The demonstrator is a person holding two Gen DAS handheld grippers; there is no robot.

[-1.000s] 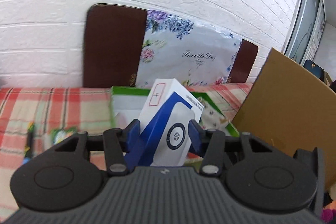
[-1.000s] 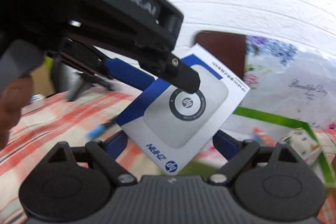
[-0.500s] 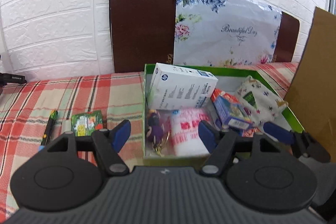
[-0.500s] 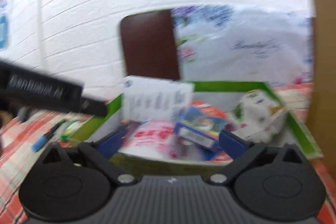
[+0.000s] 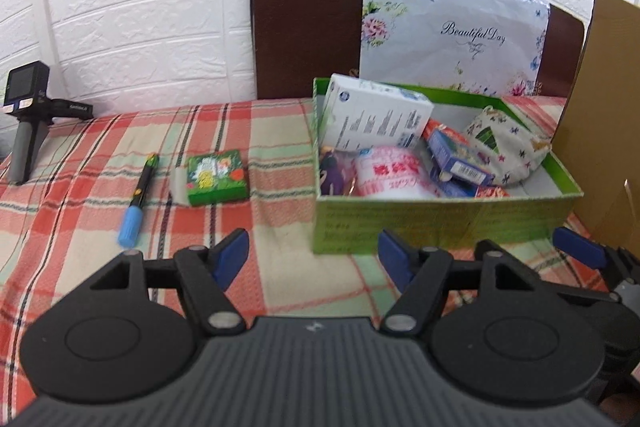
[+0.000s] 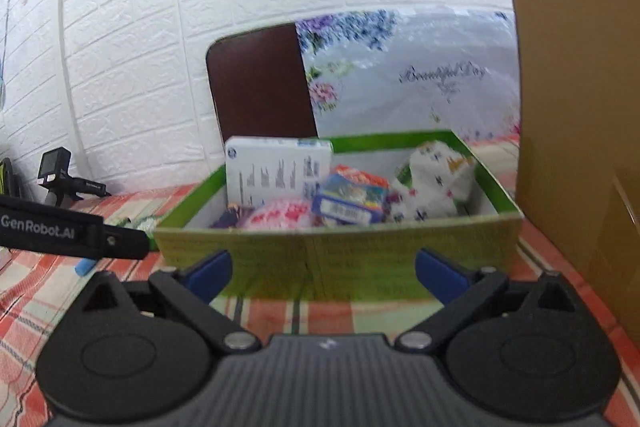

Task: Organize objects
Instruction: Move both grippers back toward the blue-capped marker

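Note:
A green box [image 5: 440,223] [image 6: 340,259] stands on the plaid cloth and holds a white HP carton [image 5: 376,117] [image 6: 276,169], a pink-printed roll [image 5: 392,175], a blue packet [image 5: 456,155], a star-print pouch [image 5: 504,147] and a purple item [image 5: 332,177]. Left of the box lie a small green packet [image 5: 218,177] and a blue-capped pen [image 5: 138,197]. My left gripper [image 5: 314,259] is open and empty, in front of the box's left corner. My right gripper [image 6: 322,273] is open and empty, in front of the box's front wall.
A tall cardboard sheet [image 5: 600,115] [image 6: 576,115] stands right of the box. A brown board [image 5: 304,27] with a floral bag [image 5: 452,27] leans on the white brick wall. A small camera on a grip [image 5: 26,107] stands at the far left.
One second ago my left gripper held the HP carton above the box. It has let go, the carton now lies in the box, and both grippers have pulled back, open.

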